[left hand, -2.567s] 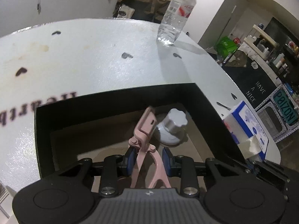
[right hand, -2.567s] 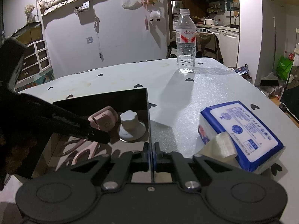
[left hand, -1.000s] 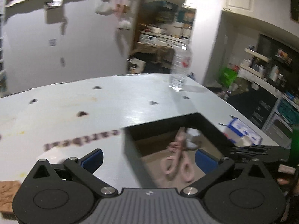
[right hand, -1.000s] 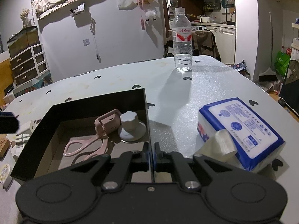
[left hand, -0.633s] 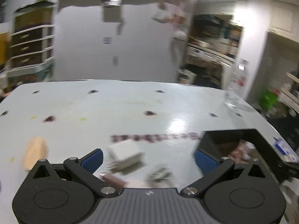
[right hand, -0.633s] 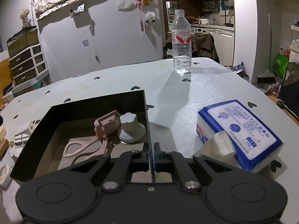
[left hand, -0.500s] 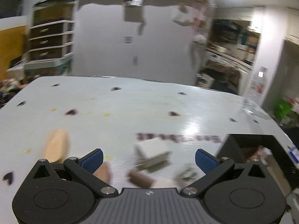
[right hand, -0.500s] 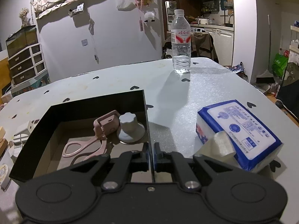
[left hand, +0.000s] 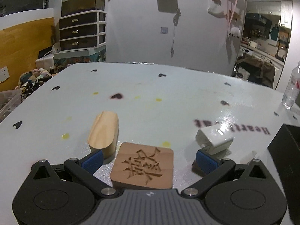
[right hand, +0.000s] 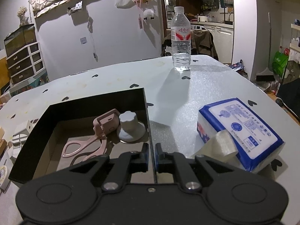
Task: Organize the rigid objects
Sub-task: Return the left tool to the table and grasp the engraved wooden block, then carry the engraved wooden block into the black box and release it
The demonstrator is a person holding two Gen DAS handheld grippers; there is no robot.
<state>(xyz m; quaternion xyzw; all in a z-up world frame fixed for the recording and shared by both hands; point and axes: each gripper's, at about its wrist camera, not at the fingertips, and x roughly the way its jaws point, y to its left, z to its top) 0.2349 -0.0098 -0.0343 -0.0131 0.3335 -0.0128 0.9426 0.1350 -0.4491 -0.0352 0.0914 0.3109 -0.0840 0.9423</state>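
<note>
White table: left gripper [left hand: 149, 158], jaws apart, should straddle the carved block [left hand: 143, 167] squarely while right gripper [right hand: 151, 154] pinches the box [right hand: 145, 101] wall

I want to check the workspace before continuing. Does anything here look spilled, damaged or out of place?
Mostly small things. The table has yellow spots that look like dried stains. A loose tissue hangs from the torn-open blue tissue pack. Nothing looks broken or tipped over.

Two wooden blocks [left hand: 142, 167], one box [right hand: 93, 101], one bottle [right hand: 181, 41], one tissue pack [right hand: 241, 127].
</note>
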